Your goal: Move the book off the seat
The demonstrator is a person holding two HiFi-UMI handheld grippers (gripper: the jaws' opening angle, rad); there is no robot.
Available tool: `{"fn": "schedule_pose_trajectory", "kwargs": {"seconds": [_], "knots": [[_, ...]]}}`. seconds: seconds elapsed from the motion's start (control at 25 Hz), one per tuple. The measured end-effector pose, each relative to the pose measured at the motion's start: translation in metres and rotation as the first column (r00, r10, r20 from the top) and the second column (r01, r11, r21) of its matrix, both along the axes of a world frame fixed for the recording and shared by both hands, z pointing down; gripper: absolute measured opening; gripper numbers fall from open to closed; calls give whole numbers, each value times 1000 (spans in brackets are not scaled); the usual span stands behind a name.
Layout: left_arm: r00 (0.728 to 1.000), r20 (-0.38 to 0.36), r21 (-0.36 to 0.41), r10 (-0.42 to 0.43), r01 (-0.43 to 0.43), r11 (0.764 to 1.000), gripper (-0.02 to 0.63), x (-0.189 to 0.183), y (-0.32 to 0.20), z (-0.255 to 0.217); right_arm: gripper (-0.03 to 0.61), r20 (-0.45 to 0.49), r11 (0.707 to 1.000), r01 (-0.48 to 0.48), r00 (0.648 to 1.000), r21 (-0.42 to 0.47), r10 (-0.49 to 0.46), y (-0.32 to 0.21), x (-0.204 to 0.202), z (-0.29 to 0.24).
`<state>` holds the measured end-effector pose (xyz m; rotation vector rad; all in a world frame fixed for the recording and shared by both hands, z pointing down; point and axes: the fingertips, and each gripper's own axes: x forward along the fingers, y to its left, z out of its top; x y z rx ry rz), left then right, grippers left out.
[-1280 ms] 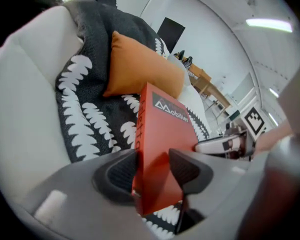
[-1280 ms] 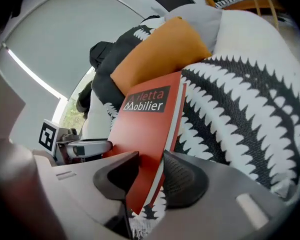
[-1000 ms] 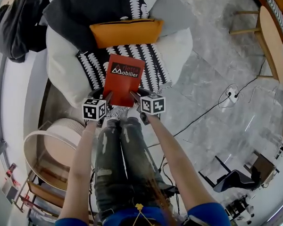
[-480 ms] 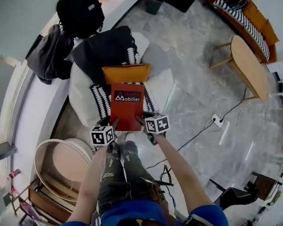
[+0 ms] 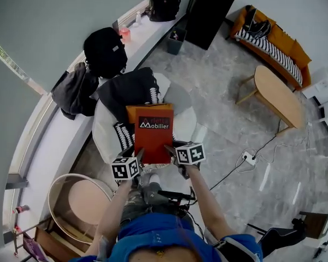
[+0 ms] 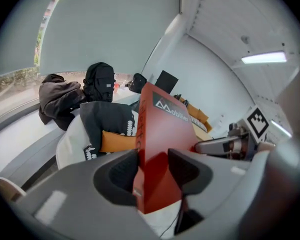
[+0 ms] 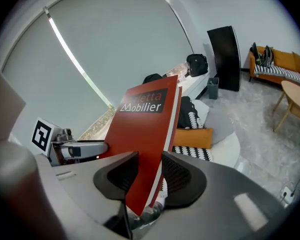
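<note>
A red book with "Mobilier" on its cover hangs in the air above the white armchair. It is clear of the seat, and both grippers hold it by its near bottom edge. My left gripper is shut on the book's lower left corner. In the left gripper view the book stands on edge, with the left gripper clamped on it. My right gripper is shut on the lower right corner. The right gripper view shows the book pinched in the right gripper.
An orange cushion, a patterned throw and a black jacket lie on the armchair. A backpack and dark clothes sit on the window ledge. A round rattan table stands at lower left, a wooden table at right, a floor cable.
Both grippers have risen together with the book, lifting it from just over the seat to well above the chair. The head view now takes in much more of the room.
</note>
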<state>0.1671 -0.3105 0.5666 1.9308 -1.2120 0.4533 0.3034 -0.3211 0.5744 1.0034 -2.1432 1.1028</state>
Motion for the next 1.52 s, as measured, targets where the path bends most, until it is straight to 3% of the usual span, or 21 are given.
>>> {"fn": "schedule_pose_trajectory", "kwargs": {"seconds": [0.56,1.52], "knots": [[999,-37,80,40,-37,996,187,4,41,-78,143,-49,994,-36,998,106,41,45,5,-84],[1000,-16,72,27,-26,997,186,5,48,-82,141,-52,992,-42,997,121,49,52,5,-87]]}}
